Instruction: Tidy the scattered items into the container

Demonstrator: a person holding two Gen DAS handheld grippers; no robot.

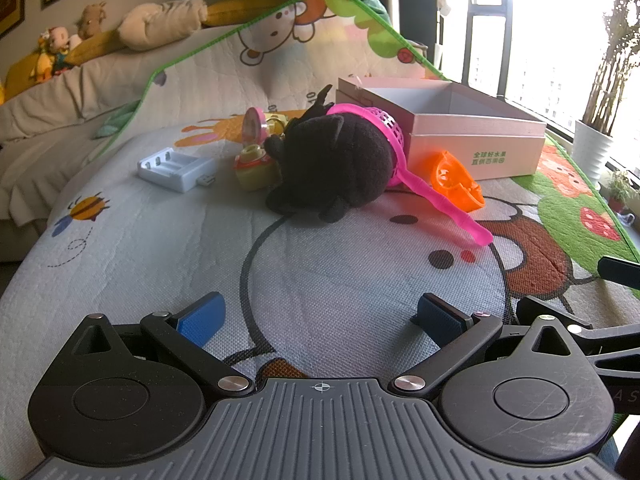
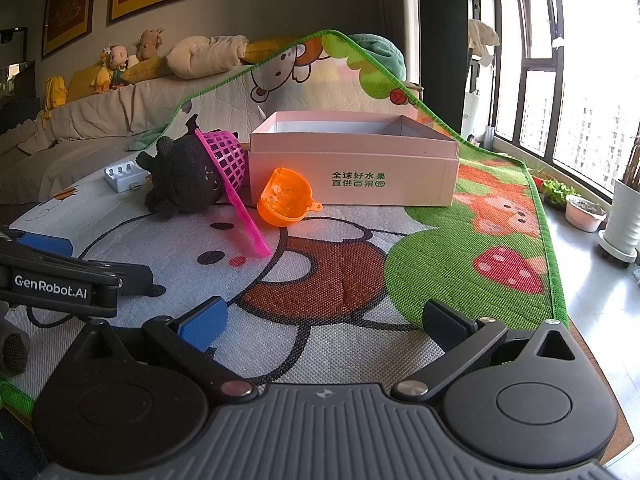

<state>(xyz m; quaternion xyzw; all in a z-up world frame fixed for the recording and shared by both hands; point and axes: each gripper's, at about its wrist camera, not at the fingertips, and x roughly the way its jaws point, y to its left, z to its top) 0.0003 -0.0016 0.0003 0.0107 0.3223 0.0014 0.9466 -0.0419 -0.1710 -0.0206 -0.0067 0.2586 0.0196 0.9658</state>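
Since nothing has yet gone into the pink box (image 2: 352,168), which stands open at the far side of the play mat (image 2: 460,264), we weigh the scattered items by how they should handle. The black plush toy (image 1: 336,160) lies on its side just left of the box, and it looks soft and light; we judge a pinch across its rounded body would hold, as it will squash rather than slip. The pink scoop (image 1: 424,184) leans against the plush with its basket up against the box and its handle running down toward us; it seems thin, stiff plastic, best taken by the handle. The orange cup (image 2: 286,198) rests tipped against the box front, light and probably slippery, so its rim is the likely hold. Further left lie the white battery charger (image 1: 174,168), hard and boxy, and a small yellow toy (image 1: 254,162) touching the plush.

Our left gripper (image 1: 320,316) hovers low over the mat, well short of the items, its blue-padded fingers (image 1: 202,318) spread wide and holding nothing. Our right gripper (image 2: 324,320) sits alongside, level, facing the box, fingers likewise spread and empty.
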